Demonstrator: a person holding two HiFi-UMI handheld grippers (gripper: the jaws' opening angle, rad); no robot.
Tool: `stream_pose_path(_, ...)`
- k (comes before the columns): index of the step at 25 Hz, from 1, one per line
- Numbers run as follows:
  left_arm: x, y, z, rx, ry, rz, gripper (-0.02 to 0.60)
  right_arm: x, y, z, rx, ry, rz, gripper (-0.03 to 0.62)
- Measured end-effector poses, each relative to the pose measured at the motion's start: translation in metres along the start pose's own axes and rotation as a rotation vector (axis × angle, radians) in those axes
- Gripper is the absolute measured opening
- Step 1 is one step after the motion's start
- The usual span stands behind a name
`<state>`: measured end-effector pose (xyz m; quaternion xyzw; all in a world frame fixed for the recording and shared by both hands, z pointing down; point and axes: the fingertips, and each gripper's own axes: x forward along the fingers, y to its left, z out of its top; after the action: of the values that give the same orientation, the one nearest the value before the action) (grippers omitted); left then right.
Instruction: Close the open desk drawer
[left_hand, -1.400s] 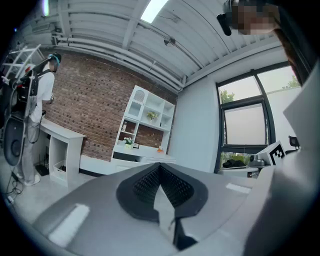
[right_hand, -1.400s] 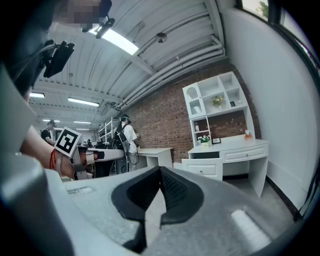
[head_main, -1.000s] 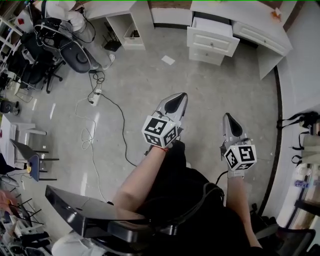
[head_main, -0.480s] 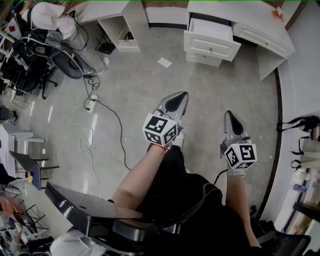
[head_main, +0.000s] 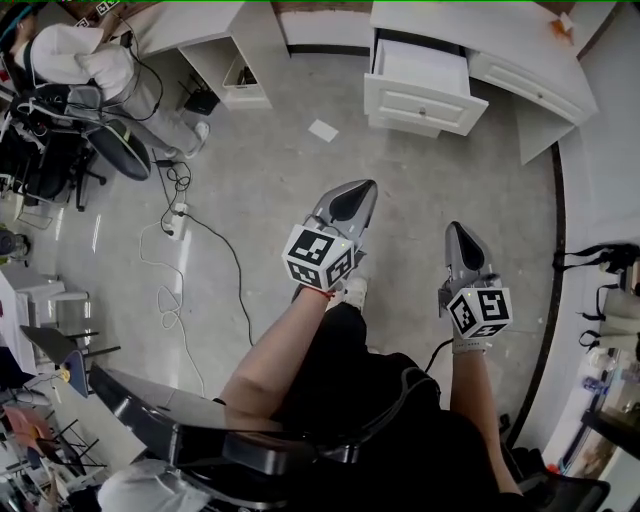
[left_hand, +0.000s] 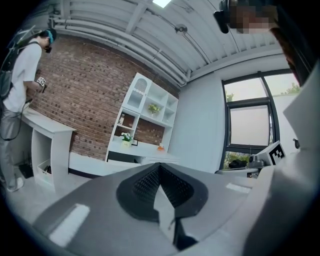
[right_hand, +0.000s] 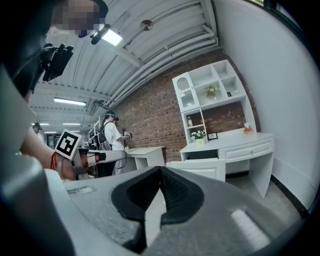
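Head view: person stands on open floor, both grippers held out front. Left gripper (head_main: 350, 205) and right gripper (head_main: 462, 248) are clenched, nothing in either. Drawer (head_main: 420, 88) is pulled out of the white desk (head_main: 480, 30) at top of frame, well apart from both grippers. Paper scrap (head_main: 323, 130) lies on the floor between.

Left gripper view: left gripper (left_hand: 161, 187) has jaws pressed together, empty. Desk (left_hand: 145, 159) is far off in the bkgd; drawer too small to make out here.

Right gripper view: right gripper (right_hand: 159, 192) has jaws together, empty. Drawer (right_hand: 200, 167) sticks out of the desk (right_hand: 245, 140), straight ahead but far.

Step, my read: approach phase, no contact w/ drawer yet. Next move prob needs walking closer, setting a clenched gripper tip flat on the drawer front near the knob, then pushing straight in. No grasp req'd.
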<state>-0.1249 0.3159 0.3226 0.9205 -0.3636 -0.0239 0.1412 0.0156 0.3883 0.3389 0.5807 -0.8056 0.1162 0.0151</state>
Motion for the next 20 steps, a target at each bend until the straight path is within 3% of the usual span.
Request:
stream_pose_path(9,0.046,0.046,0.01,-0.005,0.022,-0.035,0.002,0.061,-0.023,0.006,0.023,0.006,-0.037,0.003)
stream_pose_path(20,0.069,0.074,0.004,-0.038,0.04,-0.04,0.002,0.091,-0.038,0.0,0.07,0.024,-0.057,0.003)
